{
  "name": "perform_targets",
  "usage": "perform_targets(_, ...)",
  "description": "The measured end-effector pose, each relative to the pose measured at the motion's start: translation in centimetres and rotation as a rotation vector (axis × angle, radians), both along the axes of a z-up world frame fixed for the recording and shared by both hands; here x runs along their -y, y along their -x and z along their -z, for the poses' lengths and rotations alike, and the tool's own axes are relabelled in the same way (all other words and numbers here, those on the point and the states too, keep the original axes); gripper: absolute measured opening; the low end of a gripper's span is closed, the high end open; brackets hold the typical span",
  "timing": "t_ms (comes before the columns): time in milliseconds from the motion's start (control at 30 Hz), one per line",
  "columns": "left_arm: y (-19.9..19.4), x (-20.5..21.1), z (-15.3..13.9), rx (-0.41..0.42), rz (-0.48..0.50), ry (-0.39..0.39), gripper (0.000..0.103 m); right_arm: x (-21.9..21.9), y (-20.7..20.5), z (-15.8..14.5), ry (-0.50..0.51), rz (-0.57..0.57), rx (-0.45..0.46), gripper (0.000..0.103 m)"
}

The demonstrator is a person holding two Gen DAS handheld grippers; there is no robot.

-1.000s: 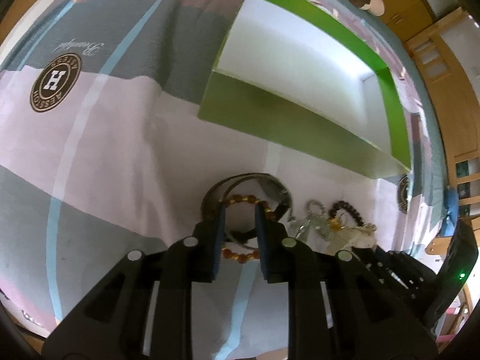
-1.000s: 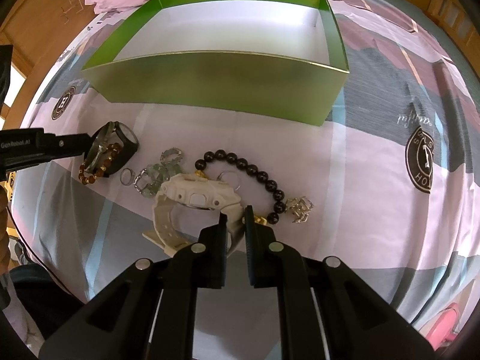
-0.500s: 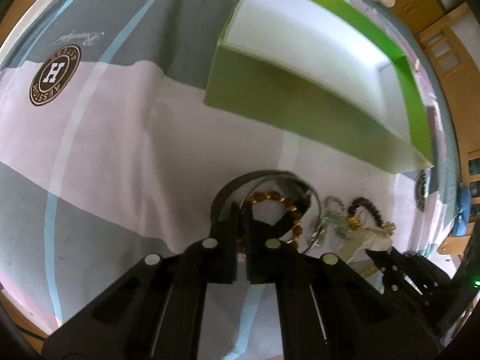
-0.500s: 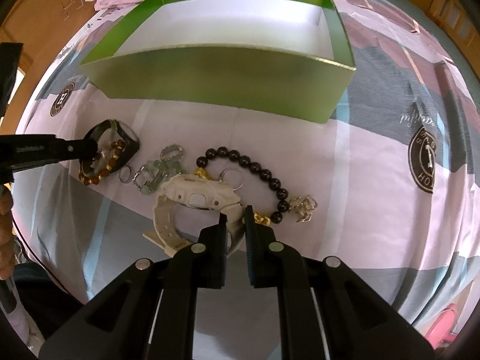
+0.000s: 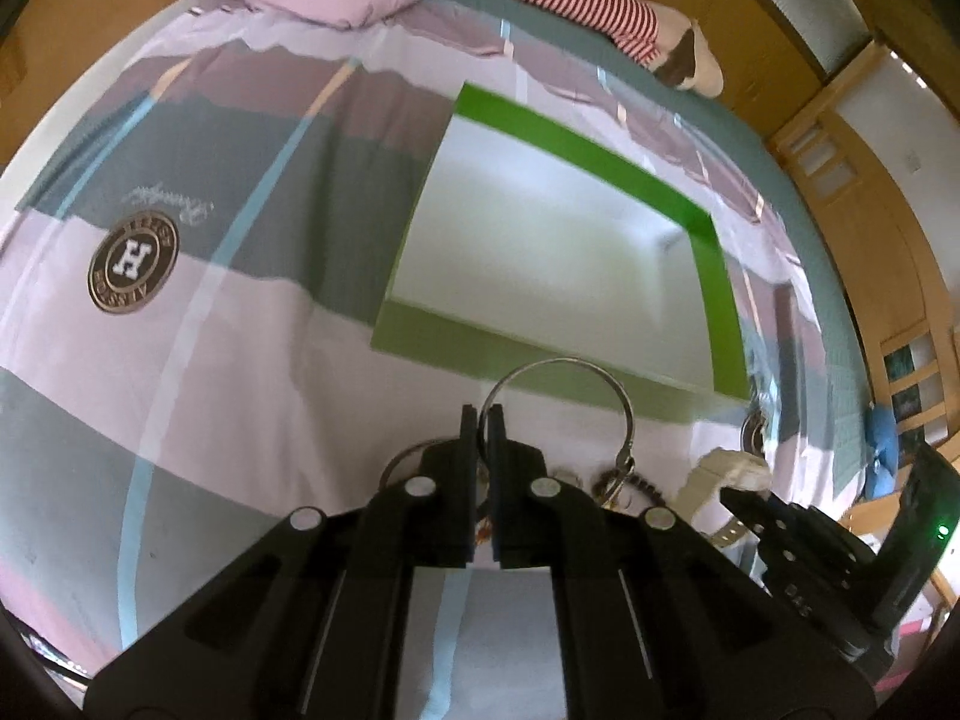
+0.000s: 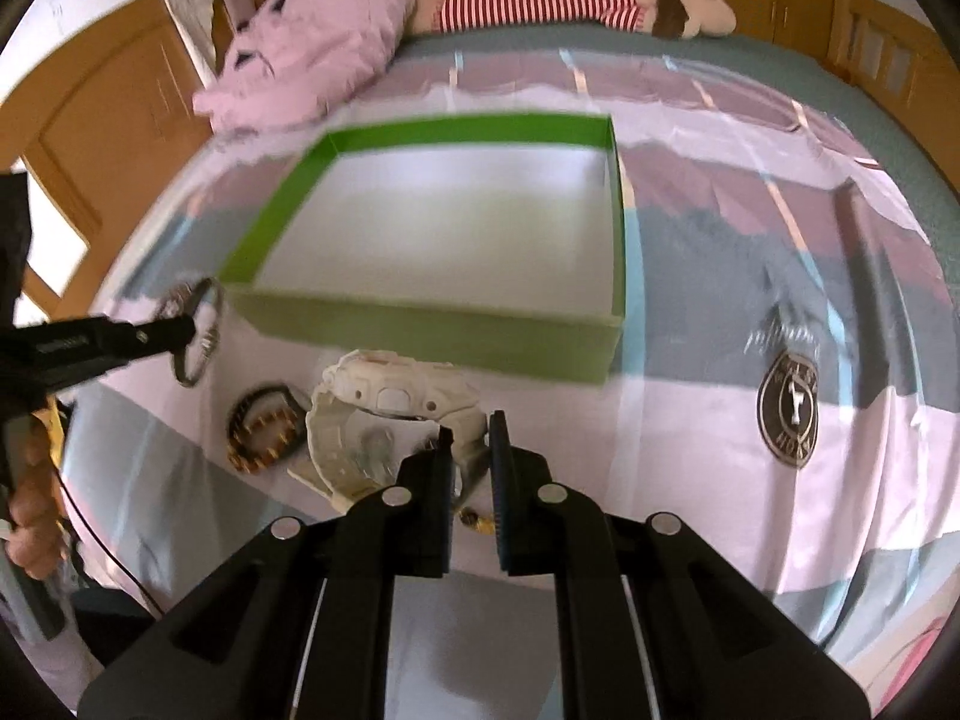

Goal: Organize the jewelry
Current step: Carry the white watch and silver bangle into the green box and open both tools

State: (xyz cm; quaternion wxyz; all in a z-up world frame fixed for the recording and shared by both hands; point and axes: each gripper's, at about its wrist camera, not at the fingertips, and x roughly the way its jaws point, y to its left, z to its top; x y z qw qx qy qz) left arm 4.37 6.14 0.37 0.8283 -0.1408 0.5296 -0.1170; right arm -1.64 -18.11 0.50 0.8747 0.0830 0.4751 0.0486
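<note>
While the left gripper [image 5: 483, 420] pinches a silver bangle [image 5: 561, 402] between closed fingers, the green box [image 5: 540, 360] lies just beyond. The right gripper [image 6: 471, 441] has its fingers clamped on the white watch [image 6: 390, 414] strap, lifted off the bed [image 6: 720, 420].

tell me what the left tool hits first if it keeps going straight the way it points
Probably the green box: its near wall lies straight ahead of the left tool, which is shut on a silver bangle. Depth is unclear; lifted as it seems, it may clear the wall.

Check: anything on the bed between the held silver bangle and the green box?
Nothing. In the right wrist view, only bare bedsheet separates the silver bangle, clamped in the left gripper, from the green box's near wall.
</note>
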Motion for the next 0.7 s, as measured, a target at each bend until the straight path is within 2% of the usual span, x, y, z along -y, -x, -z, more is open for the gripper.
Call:
perform_targets(200, -2.8, 1.5, -2.1, 0.086, -0.011, -0.011, 0.002, 1.0, -4.3, -2.1, 0.004, 0.027, 0.059, 0.011)
perform_targets(333, -4.8, 2.0, -2.0, 0.162, -0.053, -0.021, 0.002, 1.5, -8.6, -0.6, -0.026, 0.044, 0.068, 0.011)
perform_targets(433, -6.2, 2.6, -0.8, 0.148, -0.055, -0.028, 0.002, 1.5, -10.4, 1.1, 0.003, 0.058, 0.041, 0.011)
perform_targets(500, -6.9, 3.0, -0.1, 0.141, -0.053, -0.065, 0.002, 1.8, -10.7, 1.9, -0.039, 0.068, 0.010, 0.011)
perform_targets(567, -7.4, 2.6, 0.9, 0.103, -0.060, -0.044, 0.002, 1.8, -10.7, 1.6, -0.070, 0.067, 0.013, 0.011)
perform_targets(633, -7.6, 2.2, 1.3, 0.074, -0.062, -0.010, 0.002, 1.2, -10.1, 0.7, -0.051, 0.049, 0.033, 0.011)
perform_targets(700, -7.3, 2.2, 1.3, 0.076, -0.063, -0.013, 0.003, 0.7, -9.1, -0.1, -0.063, 0.024, 0.033, 0.011)
